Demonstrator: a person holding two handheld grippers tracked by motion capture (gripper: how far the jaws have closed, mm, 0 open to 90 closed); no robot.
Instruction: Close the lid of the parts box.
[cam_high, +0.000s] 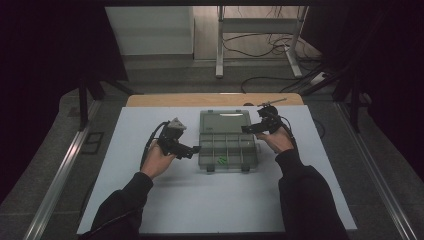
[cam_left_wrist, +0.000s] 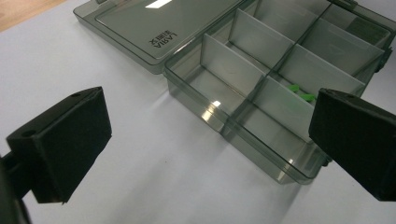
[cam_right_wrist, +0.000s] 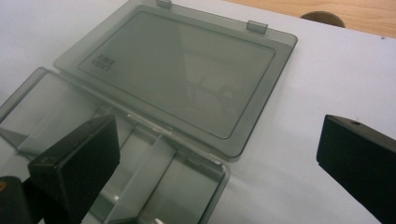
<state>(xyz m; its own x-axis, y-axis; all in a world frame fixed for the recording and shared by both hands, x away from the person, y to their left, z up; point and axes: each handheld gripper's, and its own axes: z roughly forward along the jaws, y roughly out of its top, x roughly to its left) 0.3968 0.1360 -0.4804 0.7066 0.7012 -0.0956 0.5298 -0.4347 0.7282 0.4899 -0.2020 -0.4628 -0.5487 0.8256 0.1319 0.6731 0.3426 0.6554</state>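
Smoky plastic compartment box (cam_high: 226, 146), lid flat open, between two hand-held grippers.

The compartment box (cam_high: 225, 145) is smoky translucent grey, its open lid (cam_right_wrist: 180, 74) the same tint with small dark lettering at one corner. Bright green pieces (cam_left_wrist: 300, 93) lie in one compartment. The left gripper (cam_high: 194, 149) and right gripper (cam_high: 246, 129) are black. The table mat (cam_high: 200, 200) is plain pale blue-white; the tabletop's far edge (cam_high: 165, 99) is light wood. The sleeves (cam_high: 305, 200) are black.
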